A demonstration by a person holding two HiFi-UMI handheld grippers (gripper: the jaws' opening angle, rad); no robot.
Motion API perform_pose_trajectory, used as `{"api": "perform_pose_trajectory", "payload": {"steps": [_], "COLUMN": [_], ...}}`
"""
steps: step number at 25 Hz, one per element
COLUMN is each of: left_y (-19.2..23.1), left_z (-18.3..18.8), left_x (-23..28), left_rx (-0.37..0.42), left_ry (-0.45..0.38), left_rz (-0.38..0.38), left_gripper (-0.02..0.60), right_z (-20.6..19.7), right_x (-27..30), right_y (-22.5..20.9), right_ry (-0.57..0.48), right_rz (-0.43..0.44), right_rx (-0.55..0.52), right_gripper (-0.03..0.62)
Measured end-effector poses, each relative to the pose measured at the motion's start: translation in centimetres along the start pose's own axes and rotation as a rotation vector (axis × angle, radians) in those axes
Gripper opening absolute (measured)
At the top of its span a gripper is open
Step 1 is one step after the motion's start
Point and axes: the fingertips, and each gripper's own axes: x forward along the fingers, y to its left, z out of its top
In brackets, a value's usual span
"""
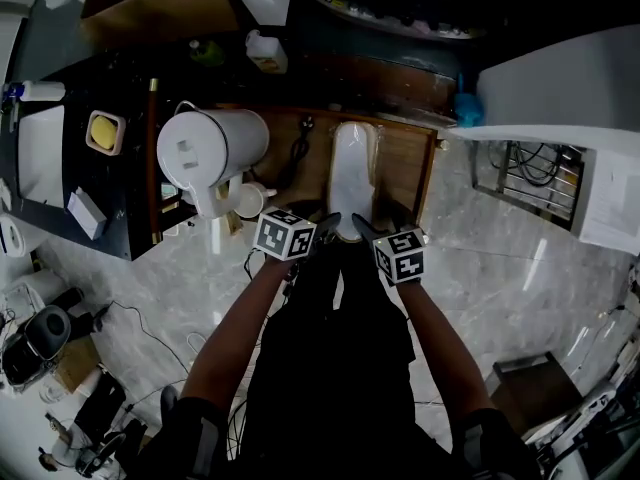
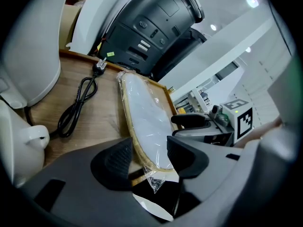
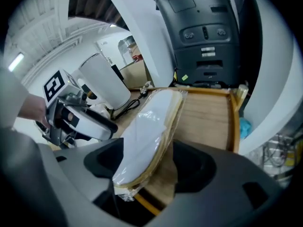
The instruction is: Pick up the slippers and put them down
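Observation:
The pair of white slippers (image 1: 350, 173), wrapped in clear plastic with a tan sole edge, lies lengthwise on a wooden tray (image 1: 405, 168). My left gripper (image 1: 326, 230) and right gripper (image 1: 364, 230) meet at its near end. In the left gripper view the slippers (image 2: 144, 122) run between the open jaws of my left gripper (image 2: 149, 157), with the pads not pressing on them. In the right gripper view the slippers (image 3: 151, 126) reach between the wide-open jaws of my right gripper (image 3: 151, 162), with a gap on the right side.
A large white jug-like appliance (image 1: 210, 148) and a white cup (image 1: 248, 200) stand left of the slippers. A black power cable (image 2: 75, 108) lies on the wood beside them. A dark machine (image 2: 151, 27) stands behind the tray. Marble floor (image 1: 500, 268) surrounds it.

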Motion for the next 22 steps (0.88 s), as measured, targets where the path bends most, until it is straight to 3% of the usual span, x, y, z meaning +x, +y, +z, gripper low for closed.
{"api": "perform_pose_trajectory", "payload": {"steps": [2,5,6,8,12,22], "left_y": [-0.4,-1.5,-2.0,-2.7,-3.8,-8.3], "left_z": [0.2,0.8,0.8,0.5,0.8,1.1], "left_x": [-0.4,-1.1,-1.4,-1.8,-2.9,-7.4], "left_rx": [0.015,0.068,0.09,0.118,0.131,0.198], "left_ry": [-0.02,-0.055,-0.057,-0.051,-0.101,-0.181], "left_rz": [-0.005,-0.021,-0.032,-0.049,-0.079,-0.165], "left_gripper": [0.222,0.219,0.175,0.127,0.026,0.011], "right_z": [0.5,1.3,1.5,1.4,1.7,3.5], "right_x": [-0.6,-1.5,-1.8,-2.5,-3.9,-7.8], "right_y": [0.0,0.6,1.0,1.8,3.0,8.5], "right_ry": [-0.023,-0.049,-0.051,-0.052,-0.093,-0.189], "right_rz": [-0.037,-0.014,-0.01,-0.001,0.027,0.178], "right_rx": [-0.035,-0.035,-0.048,-0.077,-0.087,-0.124], "right_gripper": [0.311,0.31,0.292,0.237,0.013,0.008]}}
